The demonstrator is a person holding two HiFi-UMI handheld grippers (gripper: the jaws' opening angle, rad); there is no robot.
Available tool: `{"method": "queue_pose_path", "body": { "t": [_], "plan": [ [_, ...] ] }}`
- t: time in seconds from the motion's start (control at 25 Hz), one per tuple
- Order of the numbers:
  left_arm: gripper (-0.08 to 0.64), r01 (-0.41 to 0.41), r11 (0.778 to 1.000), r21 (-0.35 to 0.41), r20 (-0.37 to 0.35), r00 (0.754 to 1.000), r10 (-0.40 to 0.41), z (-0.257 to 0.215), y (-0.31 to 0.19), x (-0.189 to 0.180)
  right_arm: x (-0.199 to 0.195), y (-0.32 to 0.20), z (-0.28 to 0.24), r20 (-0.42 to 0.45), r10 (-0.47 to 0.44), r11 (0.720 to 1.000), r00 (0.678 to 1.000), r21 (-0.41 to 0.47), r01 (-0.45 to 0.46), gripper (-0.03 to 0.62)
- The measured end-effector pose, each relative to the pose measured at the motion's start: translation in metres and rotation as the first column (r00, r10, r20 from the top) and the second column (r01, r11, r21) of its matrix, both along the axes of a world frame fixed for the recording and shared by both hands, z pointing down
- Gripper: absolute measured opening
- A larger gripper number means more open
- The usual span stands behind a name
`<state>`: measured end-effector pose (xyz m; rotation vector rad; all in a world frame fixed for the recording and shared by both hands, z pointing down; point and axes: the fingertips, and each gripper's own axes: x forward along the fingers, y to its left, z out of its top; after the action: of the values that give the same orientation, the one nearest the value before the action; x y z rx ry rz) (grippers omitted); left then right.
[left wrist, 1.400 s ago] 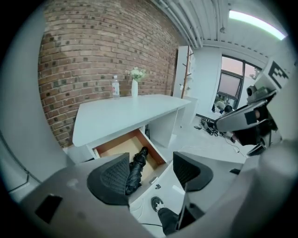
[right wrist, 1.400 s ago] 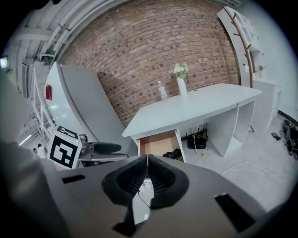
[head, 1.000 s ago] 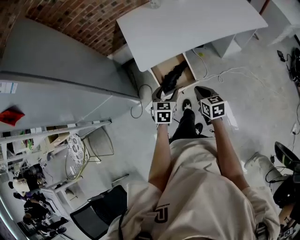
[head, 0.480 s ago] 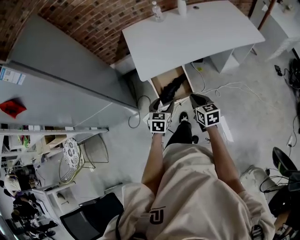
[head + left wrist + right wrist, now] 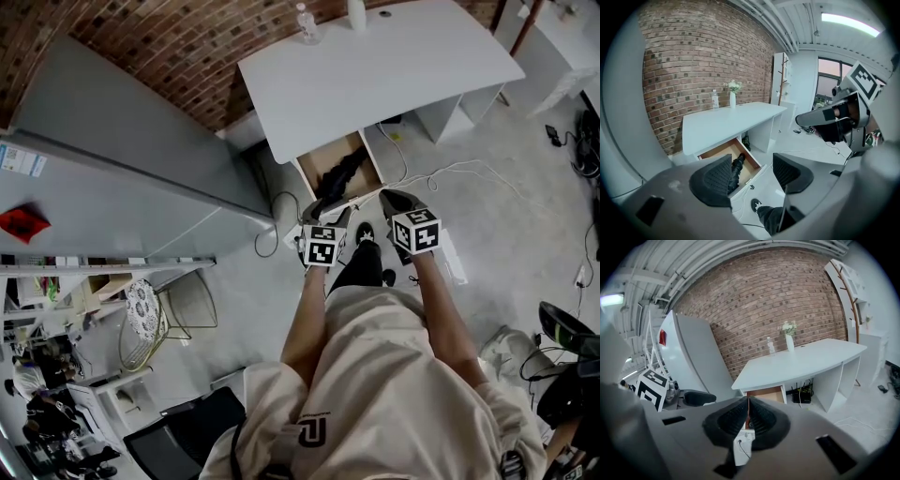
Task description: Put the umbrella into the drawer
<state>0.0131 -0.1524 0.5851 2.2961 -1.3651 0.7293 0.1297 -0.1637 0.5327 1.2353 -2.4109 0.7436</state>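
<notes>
The umbrella (image 5: 339,174), black and folded, lies inside the open drawer (image 5: 367,153), ahead of and below both grippers. Its long axis runs along the drawer's depth, one end near the front lip and the other pointing away from the grippers toward the back under the desk (image 5: 375,66). In the left gripper view the umbrella (image 5: 737,167) shows just past the left jaw's pad, which hides part of it, so it sits a little left of that gripper's line of sight, with the wooden drawer (image 5: 723,151) around it.

The left gripper (image 5: 326,211) is released: its jaws stand apart with nothing between them, only floor and a shoe showing in the gap (image 5: 752,171). The right gripper (image 5: 392,199) is clenched, its pads pressed together on nothing (image 5: 748,416). The drawer (image 5: 765,393) appears just above its closed tips.

Neither gripper touches the umbrella or the drawer. In the head view the left gripper is the nearer one, almost in line with the drawer's front edge. The right gripper sits off to the drawer's right side.

By the look of it the umbrella is already placed. What remains is probably pushing the drawer front away along the umbrella's own axis. That suits the left gripper, provided no part of the umbrella overhangs the front lip, which cannot be told from here.
</notes>
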Motion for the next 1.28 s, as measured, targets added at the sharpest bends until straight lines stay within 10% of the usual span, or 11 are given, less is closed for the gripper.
{"method": "queue_pose_path", "body": {
  "t": [0.72,1.28],
  "plan": [
    [0.023,0.07,0.998,-0.009,0.037,0.997,-0.069,0.008,0.009,-0.007,-0.002,0.014,-0.004,0.038,0.022,1.0,0.999,-0.011,-0.021,0.069],
    [0.014,0.075,0.997,-0.005,0.021,0.997,-0.075,0.006,0.012,-0.013,-0.009,0.016,-0.002,0.031,0.007,1.0,1.0,-0.015,-0.007,0.069]
  ]
}}
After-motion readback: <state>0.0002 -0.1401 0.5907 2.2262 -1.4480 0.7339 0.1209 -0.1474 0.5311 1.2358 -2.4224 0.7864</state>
